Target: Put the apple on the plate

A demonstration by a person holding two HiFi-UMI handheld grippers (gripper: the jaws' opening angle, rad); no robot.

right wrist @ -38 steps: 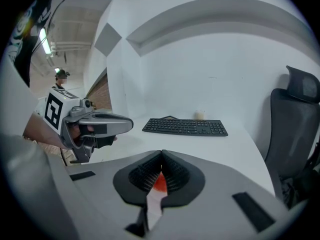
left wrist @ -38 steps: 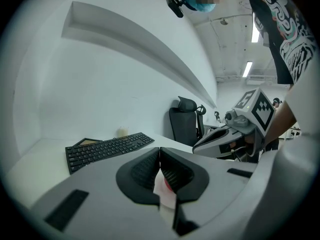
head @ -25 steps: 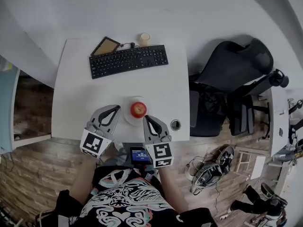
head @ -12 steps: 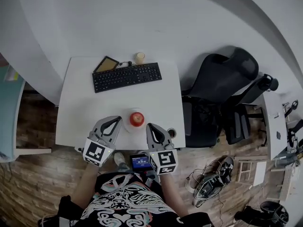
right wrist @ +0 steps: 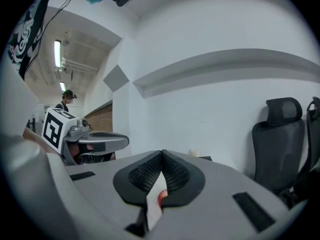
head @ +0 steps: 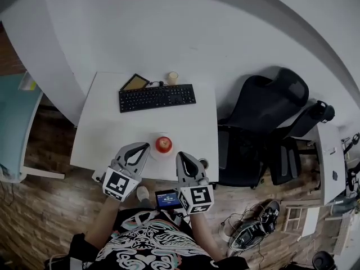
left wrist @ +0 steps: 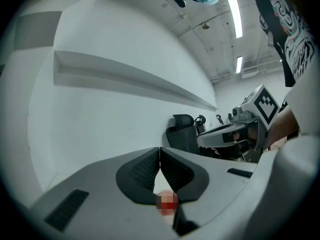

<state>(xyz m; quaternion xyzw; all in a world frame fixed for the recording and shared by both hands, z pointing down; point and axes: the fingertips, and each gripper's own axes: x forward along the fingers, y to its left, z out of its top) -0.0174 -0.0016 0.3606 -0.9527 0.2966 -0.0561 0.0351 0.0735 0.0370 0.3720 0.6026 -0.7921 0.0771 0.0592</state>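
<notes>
Item count: one apple (head: 163,144), one plate (head: 152,149), one keyboard (head: 157,97), one tablet (head: 134,82), one cup (head: 172,77), one left gripper (head: 144,147), one right gripper (head: 180,156).

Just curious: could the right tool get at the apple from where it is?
Probably yes. The apple sits in the open on its plate, just ahead-left of the right tool, with nothing between them. The tool's jaws are together, so they must open first.

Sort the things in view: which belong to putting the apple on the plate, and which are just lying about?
Job in hand: apple, already on the plate; left claw and right claw, both shut and empty.
Lying about: keyboard, tablet, cup, office chair.
</notes>
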